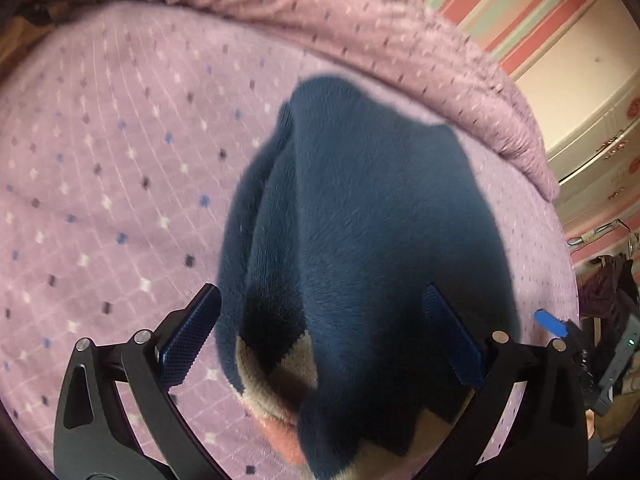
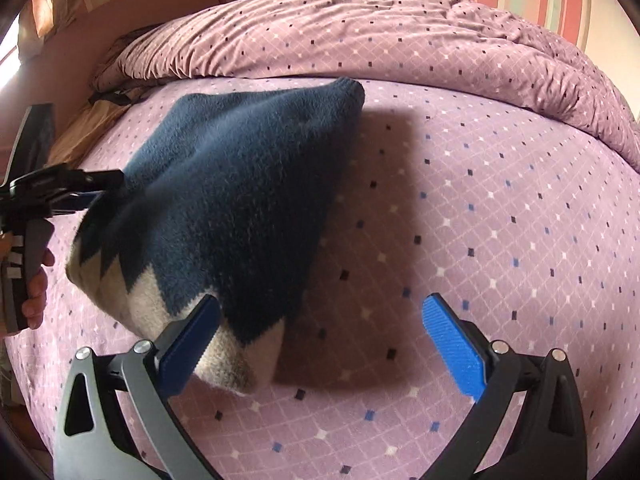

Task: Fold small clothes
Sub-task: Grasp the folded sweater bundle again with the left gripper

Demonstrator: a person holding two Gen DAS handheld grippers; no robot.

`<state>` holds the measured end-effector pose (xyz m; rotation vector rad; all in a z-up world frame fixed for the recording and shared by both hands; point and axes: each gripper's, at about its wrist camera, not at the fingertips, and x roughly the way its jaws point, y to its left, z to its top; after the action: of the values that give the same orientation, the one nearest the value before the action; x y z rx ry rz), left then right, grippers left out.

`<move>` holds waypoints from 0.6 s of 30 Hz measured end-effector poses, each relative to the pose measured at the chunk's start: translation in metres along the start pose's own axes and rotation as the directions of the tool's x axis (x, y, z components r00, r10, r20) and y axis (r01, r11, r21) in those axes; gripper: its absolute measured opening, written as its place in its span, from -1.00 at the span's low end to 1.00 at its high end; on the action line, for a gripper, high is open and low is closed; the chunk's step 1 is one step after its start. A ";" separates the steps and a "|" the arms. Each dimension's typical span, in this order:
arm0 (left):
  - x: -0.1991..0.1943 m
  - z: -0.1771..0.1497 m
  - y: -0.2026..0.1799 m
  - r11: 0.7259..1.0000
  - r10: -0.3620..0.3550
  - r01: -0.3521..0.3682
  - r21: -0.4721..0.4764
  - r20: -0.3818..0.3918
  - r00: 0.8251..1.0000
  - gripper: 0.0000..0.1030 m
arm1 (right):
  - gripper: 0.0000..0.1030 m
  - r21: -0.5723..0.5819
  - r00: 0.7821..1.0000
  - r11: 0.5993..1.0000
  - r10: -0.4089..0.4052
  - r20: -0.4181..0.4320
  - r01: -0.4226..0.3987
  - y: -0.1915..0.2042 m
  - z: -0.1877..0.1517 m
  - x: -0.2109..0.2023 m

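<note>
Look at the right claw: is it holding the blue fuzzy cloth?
No, the right gripper has its jaws spread wide, with the blue garment lying beside one jaw, not pinched between them.

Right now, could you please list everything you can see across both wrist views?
Fuzzy navy fleece garment with cream and pink zigzag hem: one, lifted over the bed, far tip resting on it.
Lilac diamond-patterned bedsheet: one, under the garment.
Rumpled lilac duvet: one, along the bed's far edge.
Pink-striped wall: behind the bed.
Left tongs: black, blue pads, wide apart, garment draped between.
Right tongs: same, open beside the hem.
Hand: one, gripping the left handle.
</note>
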<state>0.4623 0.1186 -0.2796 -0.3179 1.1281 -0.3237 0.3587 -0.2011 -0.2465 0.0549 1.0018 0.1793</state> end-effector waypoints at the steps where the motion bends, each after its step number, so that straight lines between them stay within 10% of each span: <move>1: 0.004 -0.001 0.003 1.000 -0.013 0.013 -0.021 -0.009 1.000 0.94 | 0.96 0.000 1.000 1.000 0.002 0.001 -0.002 -0.001 0.000 -0.001; 18: 0.020 -0.003 0.039 0.971 -0.201 0.197 -0.138 -0.020 0.979 0.94 | 0.96 0.016 0.999 0.999 0.038 -0.029 -0.037 -0.010 0.000 0.003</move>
<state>0.4708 0.1455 -0.3131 -0.5495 1.1562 -0.4322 0.3610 -0.2106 -0.2503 0.0850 1.0315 0.2072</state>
